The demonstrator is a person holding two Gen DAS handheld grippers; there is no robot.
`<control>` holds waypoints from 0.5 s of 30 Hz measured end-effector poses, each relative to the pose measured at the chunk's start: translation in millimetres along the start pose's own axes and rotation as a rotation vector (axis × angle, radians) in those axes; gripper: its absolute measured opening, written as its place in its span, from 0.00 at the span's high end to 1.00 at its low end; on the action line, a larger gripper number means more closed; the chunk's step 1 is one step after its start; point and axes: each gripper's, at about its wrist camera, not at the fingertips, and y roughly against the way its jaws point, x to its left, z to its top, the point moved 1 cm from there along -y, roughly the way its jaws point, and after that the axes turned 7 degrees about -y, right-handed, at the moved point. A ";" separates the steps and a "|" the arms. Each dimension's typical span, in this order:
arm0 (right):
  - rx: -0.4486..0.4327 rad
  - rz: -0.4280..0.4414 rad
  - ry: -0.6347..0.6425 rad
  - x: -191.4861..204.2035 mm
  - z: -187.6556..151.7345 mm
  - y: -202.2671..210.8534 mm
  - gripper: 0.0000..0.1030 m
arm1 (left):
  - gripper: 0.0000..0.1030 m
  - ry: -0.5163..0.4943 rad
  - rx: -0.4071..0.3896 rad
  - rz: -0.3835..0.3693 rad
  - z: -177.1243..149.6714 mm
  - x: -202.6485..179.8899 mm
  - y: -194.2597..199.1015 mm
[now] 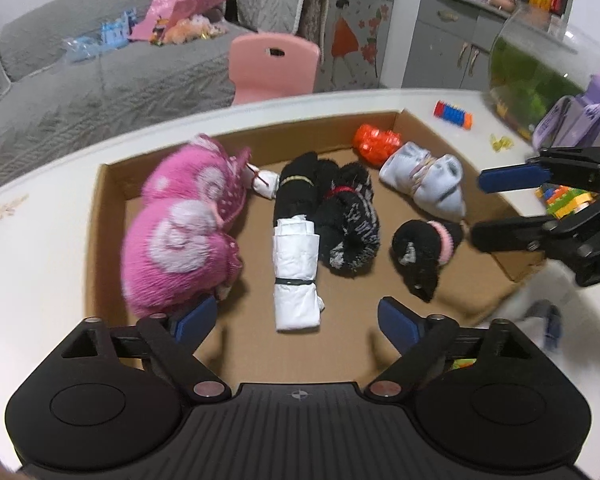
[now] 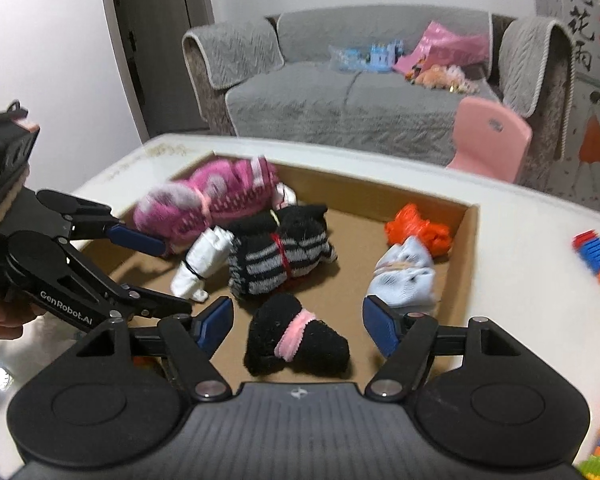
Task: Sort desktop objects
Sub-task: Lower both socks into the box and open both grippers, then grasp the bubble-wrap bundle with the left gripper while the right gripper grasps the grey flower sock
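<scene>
Both grippers, left gripper (image 1: 296,316) and right gripper (image 2: 298,326), gape wide, empty; black sock bundle (image 2: 296,336) just ahead of right gripper, collision risk between them.

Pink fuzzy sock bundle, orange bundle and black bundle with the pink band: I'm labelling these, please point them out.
pink fuzzy sock bundle (image 1: 180,256), left wrist view, front lobe.
orange bundle (image 2: 416,230), right wrist view, middle.
black bundle with the pink band (image 2: 324,344), right wrist view, black body.

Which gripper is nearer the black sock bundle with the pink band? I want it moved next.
Right. The right gripper hangs open directly over the black sock bundle; the left gripper is off beside the pink fuzzy socks.
</scene>
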 end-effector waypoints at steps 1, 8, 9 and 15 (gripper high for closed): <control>-0.018 0.001 -0.002 1.1 -0.2 8.7 0.31 | 0.05 0.007 -0.008 -0.005 -2.1 0.8 8.3; -0.070 0.036 0.029 13.2 -21.0 59.1 0.24 | 0.00 0.020 -0.086 0.022 -34.9 6.4 76.5; -0.070 0.042 0.033 14.4 -26.8 63.4 0.23 | 0.00 0.029 -0.092 0.029 -40.2 7.7 84.1; -0.024 0.047 0.061 18.2 -59.8 64.8 0.18 | 0.00 0.082 -0.096 0.054 -77.0 18.3 111.1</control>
